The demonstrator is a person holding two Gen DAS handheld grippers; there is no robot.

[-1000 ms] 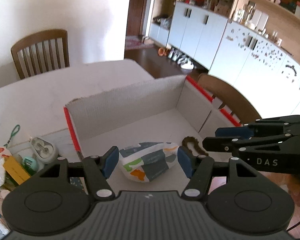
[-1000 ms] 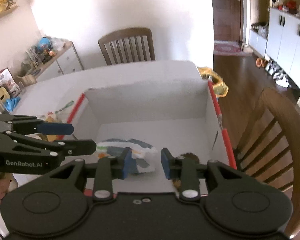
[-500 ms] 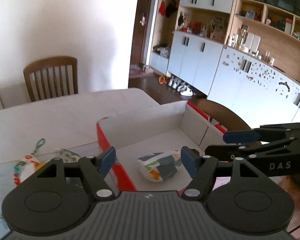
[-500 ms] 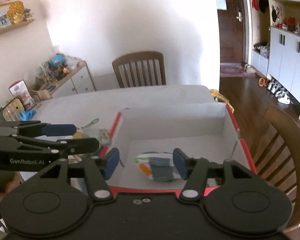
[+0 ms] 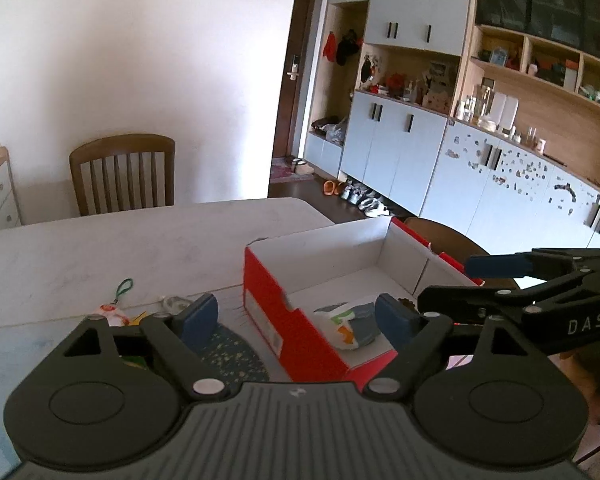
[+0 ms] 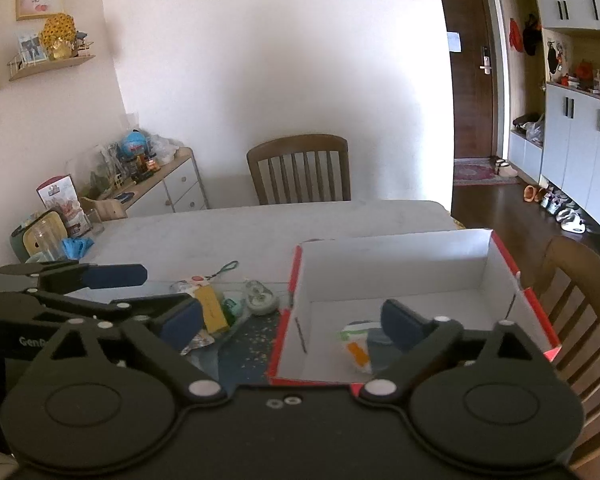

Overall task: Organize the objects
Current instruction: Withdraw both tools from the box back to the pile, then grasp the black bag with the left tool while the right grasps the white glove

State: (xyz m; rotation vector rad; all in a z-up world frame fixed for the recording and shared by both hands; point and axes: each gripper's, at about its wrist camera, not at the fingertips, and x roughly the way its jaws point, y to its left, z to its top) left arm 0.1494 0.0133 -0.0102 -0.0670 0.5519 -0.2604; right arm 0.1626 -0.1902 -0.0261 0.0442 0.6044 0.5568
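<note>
Lying on the floor of the red box (image 6: 516, 280), ahead of and below both tools, the printed pouch (image 6: 358, 344) is gripped by neither. The left gripper (image 5: 296, 316) and right gripper (image 6: 292, 320) have just been opening and are now spread wide and empty, drawn back from the box since a second ago. One item is judged stowed; the clutter (image 6: 220, 304) beside the box is left.

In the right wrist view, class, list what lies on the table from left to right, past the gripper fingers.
Yellow packet → green item → round grey tape dispenser → red box → colourful pouch inside the box.
</note>
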